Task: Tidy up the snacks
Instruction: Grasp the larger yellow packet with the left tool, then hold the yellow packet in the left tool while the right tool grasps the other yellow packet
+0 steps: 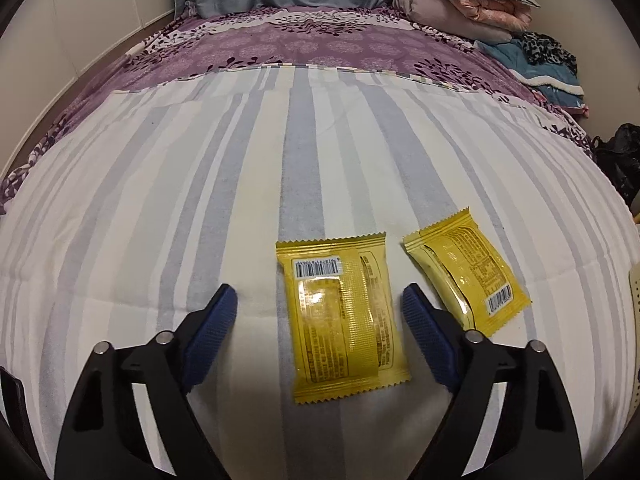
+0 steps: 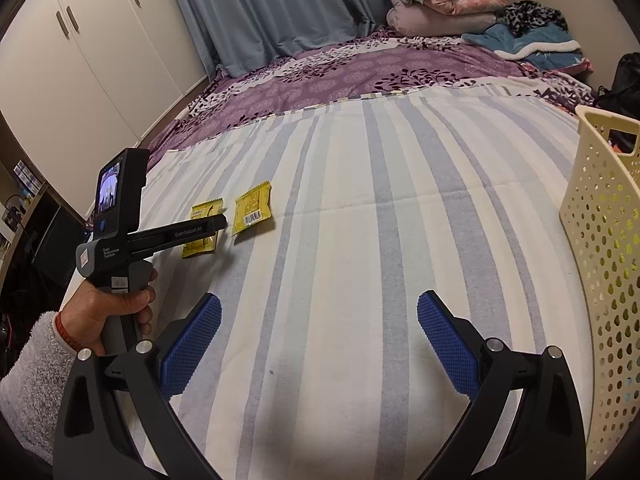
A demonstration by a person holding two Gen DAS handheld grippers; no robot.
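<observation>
As left tongs (image 1: 320,308) gape, packet (image 1: 346,316) between

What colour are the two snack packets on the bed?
Both snack packets are yellow, clearest in the left wrist view.

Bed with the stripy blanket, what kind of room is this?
Most likely a bedroom. The yellow snack packets lie on a wide bed with a striped cover, folded blankets are piled at its far end, and a tall white wardrobe stands beside a curtain.
</observation>
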